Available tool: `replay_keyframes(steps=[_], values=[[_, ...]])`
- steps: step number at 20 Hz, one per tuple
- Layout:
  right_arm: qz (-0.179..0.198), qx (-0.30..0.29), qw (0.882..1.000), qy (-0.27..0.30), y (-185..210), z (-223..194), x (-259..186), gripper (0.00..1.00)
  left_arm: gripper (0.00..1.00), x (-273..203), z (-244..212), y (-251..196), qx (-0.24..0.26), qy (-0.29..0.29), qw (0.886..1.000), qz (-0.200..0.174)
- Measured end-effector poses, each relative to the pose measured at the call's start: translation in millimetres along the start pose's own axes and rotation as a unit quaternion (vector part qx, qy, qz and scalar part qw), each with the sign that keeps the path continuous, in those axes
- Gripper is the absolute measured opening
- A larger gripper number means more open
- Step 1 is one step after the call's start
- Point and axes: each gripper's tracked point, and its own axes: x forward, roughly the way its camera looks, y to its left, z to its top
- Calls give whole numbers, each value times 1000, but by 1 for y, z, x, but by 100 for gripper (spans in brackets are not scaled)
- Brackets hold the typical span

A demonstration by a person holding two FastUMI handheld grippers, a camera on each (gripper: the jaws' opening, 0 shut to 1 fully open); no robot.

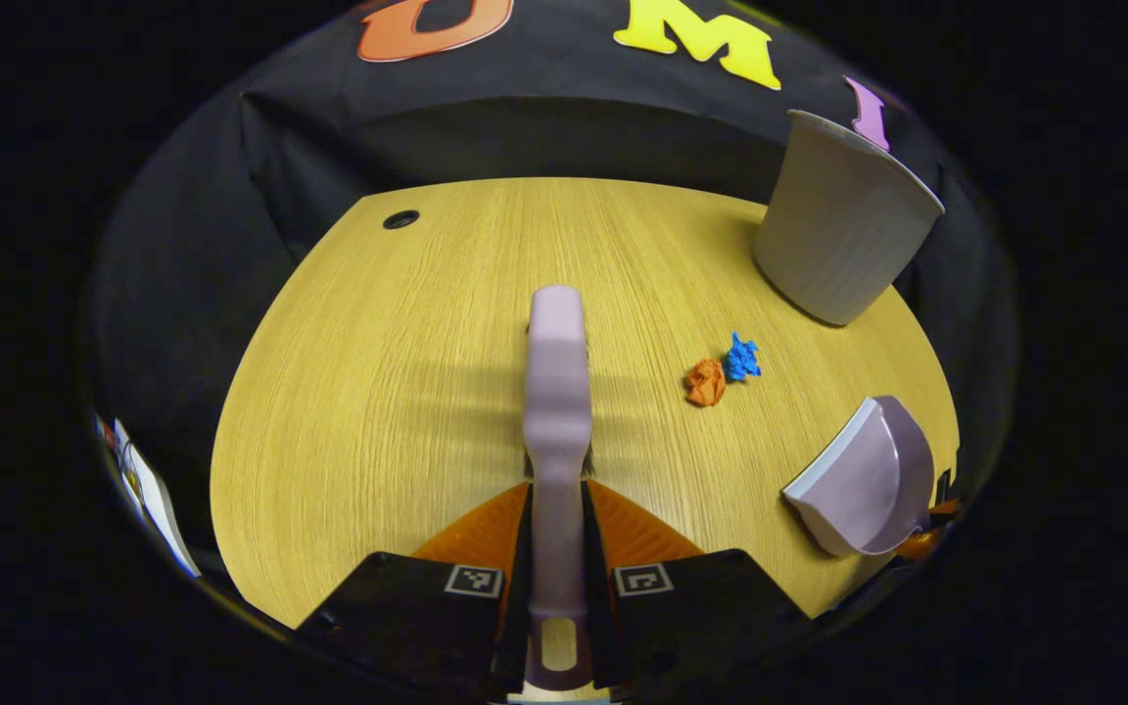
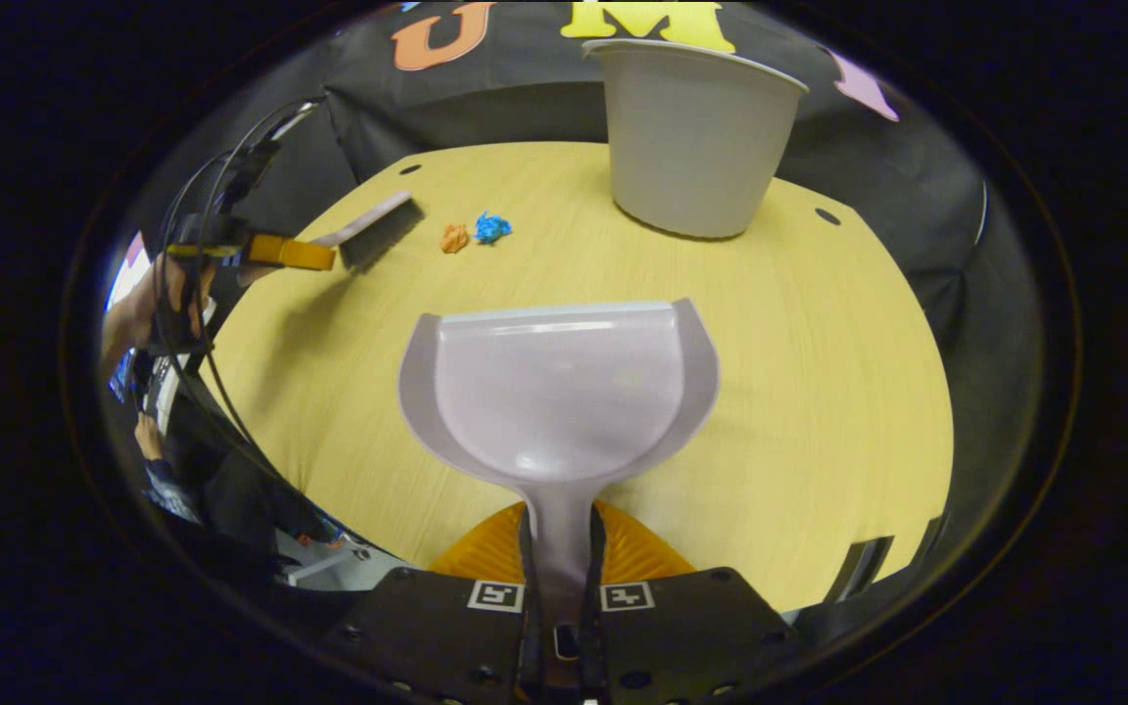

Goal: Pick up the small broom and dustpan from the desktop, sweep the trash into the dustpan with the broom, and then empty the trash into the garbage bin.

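The pale oak-grained wooden bench (image 1: 407, 392) spreads ahead of both tongs. On its far part stands the tall grey ribbed plastic garbage bin (image 2: 691, 137), upright, straight ahead of the right tongs (image 2: 561, 568) and far off to the front right of the left tongs (image 1: 557, 548).

The lilac plastic dustpan (image 2: 559, 392) is held by its handle in the right tongs, both fingers pressed on the handle, with the pan reaching forward over the bench and its open lip toward the bin. In the left gripper view the same dustpan (image 1: 868, 480) sits low at the right, well apart from the left tongs.

The small lilac-handled broom (image 1: 556, 392) is clamped by its handle between the fingers of the left tongs and points straight ahead. In the right gripper view the broom (image 2: 373, 227) shows far to the front left, bristles down by the bench.

The trash, a crumpled orange paper ball (image 1: 706, 382) and a crumpled blue paper ball (image 1: 742, 357), lies touching on the bench, ahead and right of the broom, between it and the bin.
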Motion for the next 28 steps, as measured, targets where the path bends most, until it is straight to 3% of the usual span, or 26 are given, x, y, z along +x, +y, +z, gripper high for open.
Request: replay_keyframes(steps=[5,15,20,25,27,28], values=[[7,-17,1000,7,0,5,4,13,28,5,9,-26,63,1,997,-50],[14,-47,999,20,-3,28,13,13,28,27,37,-65,148,7,983,-106],[18,-53,998,37,-7,24,17,13,27,18,59,-90,224,17,962,-156],[21,-54,997,45,-8,25,18,13,27,-1,88,-120,268,34,937,-223],[23,-53,997,44,-8,24,18,13,27,-16,59,-123,284,41,926,-245],[24,-52,997,42,-8,24,18,13,27,-6,72,-137,288,44,922,-255]])
